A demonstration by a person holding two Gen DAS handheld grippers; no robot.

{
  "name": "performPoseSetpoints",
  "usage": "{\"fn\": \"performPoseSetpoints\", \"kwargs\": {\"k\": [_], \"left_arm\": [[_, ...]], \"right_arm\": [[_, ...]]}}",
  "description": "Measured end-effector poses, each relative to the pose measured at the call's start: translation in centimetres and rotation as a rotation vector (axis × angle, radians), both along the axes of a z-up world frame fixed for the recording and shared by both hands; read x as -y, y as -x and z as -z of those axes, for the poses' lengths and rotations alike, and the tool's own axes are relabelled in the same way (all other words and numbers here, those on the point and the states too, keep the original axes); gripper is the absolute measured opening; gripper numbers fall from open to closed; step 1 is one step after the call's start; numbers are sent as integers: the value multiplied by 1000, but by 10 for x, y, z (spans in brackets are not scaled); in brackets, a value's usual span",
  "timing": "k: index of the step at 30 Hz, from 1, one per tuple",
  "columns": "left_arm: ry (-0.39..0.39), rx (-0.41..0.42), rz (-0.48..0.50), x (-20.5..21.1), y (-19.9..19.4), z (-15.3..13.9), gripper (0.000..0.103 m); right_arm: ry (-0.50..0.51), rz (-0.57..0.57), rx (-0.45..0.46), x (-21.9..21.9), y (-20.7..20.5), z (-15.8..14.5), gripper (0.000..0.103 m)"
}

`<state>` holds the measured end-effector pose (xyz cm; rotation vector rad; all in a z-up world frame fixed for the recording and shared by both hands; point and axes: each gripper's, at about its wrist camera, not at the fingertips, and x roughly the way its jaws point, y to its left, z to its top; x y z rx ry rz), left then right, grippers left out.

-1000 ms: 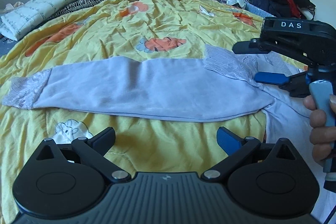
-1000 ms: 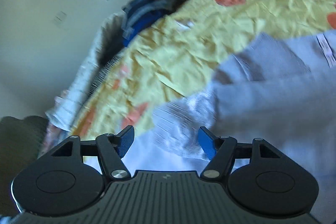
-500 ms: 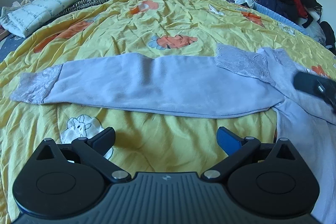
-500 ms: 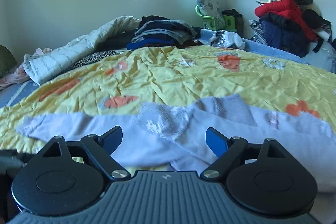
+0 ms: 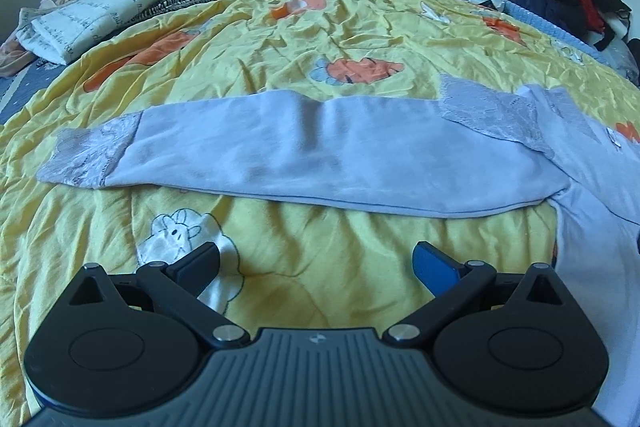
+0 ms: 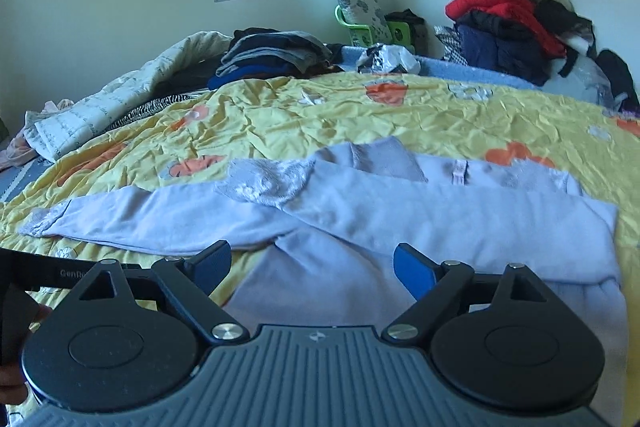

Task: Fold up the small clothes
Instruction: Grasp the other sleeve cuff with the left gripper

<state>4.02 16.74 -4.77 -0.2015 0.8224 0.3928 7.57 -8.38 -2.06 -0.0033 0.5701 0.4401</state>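
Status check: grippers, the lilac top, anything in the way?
Left gripper open, empty. Right gripper open, jaws just widened, nothing between them. Lilac top flat on yellow quilt, one sleeve folded across. Path clear.

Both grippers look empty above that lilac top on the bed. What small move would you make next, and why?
Probably lower the open left gripper onto the lace cuff of the outstretched sleeve: it still lies flat, while the other sleeve is already folded across the lilac top.

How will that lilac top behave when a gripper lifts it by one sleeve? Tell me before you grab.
The lilac top is probably floppy: its sleeve lies flat and follows the yellow quilt. It is likely light, being thin fabric. The lace cuff may snag or stretch.
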Motion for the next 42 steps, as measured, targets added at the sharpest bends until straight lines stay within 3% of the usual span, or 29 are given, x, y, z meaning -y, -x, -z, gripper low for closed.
{"fn": "performPoseSetpoints", "kwargs": {"k": [5,11,15,23,35,37,39,42], "left_arm": [[-7,3,-31,-7,2,2,103],[50,49,-82,-29,11,2,103],[151,139,-172,-58,27,1,103],[464,445,-320,-118,56,13,103],[576,556,-448,-173,30,18,102],[583,566,-493,-178,29,18,92],[543,542,-536,-181,26,17,62],[489,483,-553,-182,20,16,36]], "right_arm": [[-22,26,-17,9,0,5,90],[-37,28,-9,14,1,6,90],[-43,28,-11,15,1,7,91],[-59,22,-21,13,1,11,91],[-46,28,-16,12,0,11,92],[-42,22,-15,11,1,10,91],[-38,16,-15,10,2,10,91],[-37,10,-14,10,4,10,91]]}}
